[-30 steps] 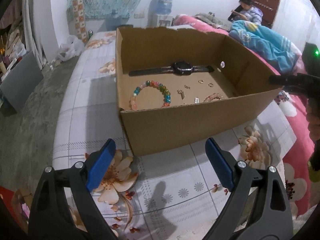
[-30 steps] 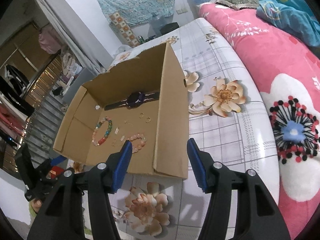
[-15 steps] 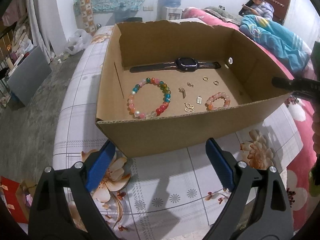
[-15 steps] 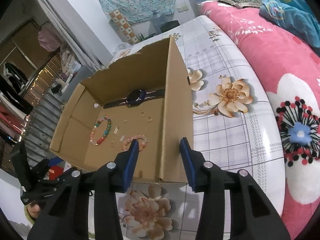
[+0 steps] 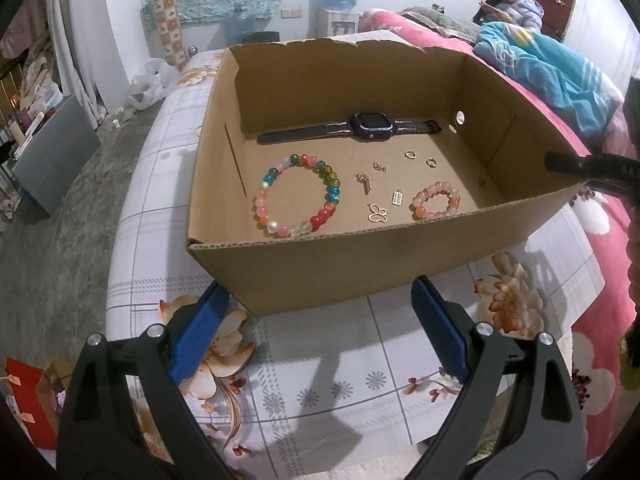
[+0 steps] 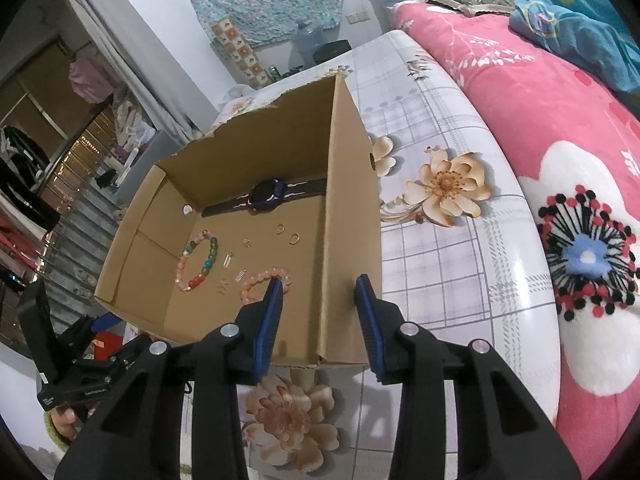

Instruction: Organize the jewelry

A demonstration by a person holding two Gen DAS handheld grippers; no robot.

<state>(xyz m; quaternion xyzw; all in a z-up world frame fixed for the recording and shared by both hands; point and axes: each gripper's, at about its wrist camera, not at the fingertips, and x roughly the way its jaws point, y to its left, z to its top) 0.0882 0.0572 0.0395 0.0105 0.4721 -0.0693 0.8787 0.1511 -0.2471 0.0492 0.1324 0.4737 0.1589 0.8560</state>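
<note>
Right tongs [image 6: 319,312] spread astride the cardboard box's [image 6: 352,216] side wall, pink bracelet [image 6: 260,282] beside.

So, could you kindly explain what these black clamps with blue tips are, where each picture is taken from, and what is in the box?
They are two hand-held grippers, one in each of a person's hands; no robot arm is involved. Each carries a fisheye camera looking along its own two blue-padded fingers, so one picture comes from the left gripper and the other from the right gripper.

An open cardboard box stands on a flower-print covered surface. Inside lie a dark watch, a multicoloured bead bracelet, a smaller pink bead bracelet, two gold rings and a few small gold charms.

Both grippers are open and hold nothing. The right one straddles the box's side wall.
</note>
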